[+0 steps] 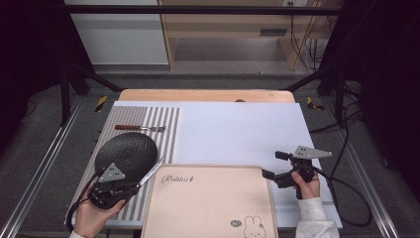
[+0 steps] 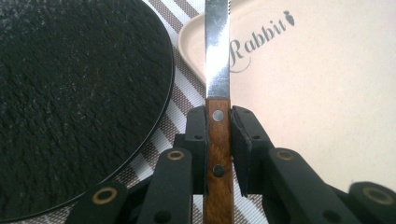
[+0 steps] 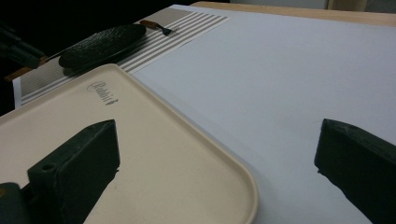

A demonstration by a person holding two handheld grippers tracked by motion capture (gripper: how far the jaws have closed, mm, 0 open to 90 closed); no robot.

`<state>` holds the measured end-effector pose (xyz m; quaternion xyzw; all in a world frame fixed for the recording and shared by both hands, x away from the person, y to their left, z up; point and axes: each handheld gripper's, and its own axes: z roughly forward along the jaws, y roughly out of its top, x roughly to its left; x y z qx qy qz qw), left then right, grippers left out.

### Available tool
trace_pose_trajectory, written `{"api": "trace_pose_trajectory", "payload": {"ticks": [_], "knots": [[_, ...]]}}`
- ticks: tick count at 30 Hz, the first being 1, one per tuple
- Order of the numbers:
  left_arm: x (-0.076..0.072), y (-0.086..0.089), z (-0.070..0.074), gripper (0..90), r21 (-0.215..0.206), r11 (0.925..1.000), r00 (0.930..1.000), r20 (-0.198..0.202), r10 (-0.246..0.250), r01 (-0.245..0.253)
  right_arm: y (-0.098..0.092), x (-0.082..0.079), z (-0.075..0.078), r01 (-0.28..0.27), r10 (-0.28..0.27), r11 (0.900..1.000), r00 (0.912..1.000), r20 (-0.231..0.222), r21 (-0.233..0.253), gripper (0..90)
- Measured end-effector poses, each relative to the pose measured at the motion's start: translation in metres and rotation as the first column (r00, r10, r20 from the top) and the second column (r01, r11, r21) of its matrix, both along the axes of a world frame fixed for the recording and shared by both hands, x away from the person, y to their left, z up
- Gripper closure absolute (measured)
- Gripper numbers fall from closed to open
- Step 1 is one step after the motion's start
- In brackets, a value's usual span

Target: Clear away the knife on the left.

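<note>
My left gripper (image 1: 132, 187) is shut on a knife (image 1: 151, 172) by its brown wooden handle (image 2: 218, 154); the steel blade (image 2: 217, 46) points up and to the right, between the black slate plate (image 1: 126, 152) and the beige tray (image 1: 208, 201). The plate (image 2: 70, 98) lies on the striped placemat (image 1: 163, 134). The tray (image 3: 154, 158) bears the word "Rabbit" (image 2: 257, 39) and a rabbit drawing (image 1: 253, 225). My right gripper (image 1: 275, 164) stands open over the white sheet, by the tray's right edge, with nothing between its jaws. A fork (image 1: 140, 128) lies on the placemat behind the plate.
A white sheet (image 1: 237, 134) covers most of the wooden table (image 1: 208, 95). Metal rails (image 1: 47, 158) run along both sides. Cables (image 1: 354, 198) trail from the right gripper. Shelving stands beyond the table.
</note>
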<state>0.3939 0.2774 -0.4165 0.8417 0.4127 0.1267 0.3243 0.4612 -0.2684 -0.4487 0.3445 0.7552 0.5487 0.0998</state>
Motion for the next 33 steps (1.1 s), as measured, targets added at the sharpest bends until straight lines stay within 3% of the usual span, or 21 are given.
{"api": "trace_pose_trajectory", "payload": {"ticks": [14, 25, 27, 33], "knots": [[-0.016, -0.018, 0.002, 77.3, -0.044, 0.9976, 0.9986, 0.0, 0.053, -0.053, 0.0, 0.0, 0.0, -0.004, 0.004, 1.0, 1.0, 0.003, -0.001, 0.3], [-0.031, -0.044, 0.004, 77.3, -0.042, 0.9984, 0.9993, 0.0, 0.038, -0.038, 0.001, 0.0, -0.001, -0.008, 0.008, 1.0, 1.0, 0.0, -0.001, 0.4], [-0.033, -0.05, 0.003, 77.3, -0.059, 0.9979, 0.9996, -0.011, 0.026, -0.026, 0.001, 0.0, 0.0, -0.007, 0.007, 1.0, 1.0, 0.002, -0.002, 0.4], [-0.037, -0.064, -0.003, 77.3, -0.042, 0.999, 0.9995, -0.029, 0.01, -0.011, 0.001, -0.001, 0.0, -0.007, 0.007, 1.0, 1.0, 0.003, -0.002, 0.4]]}}
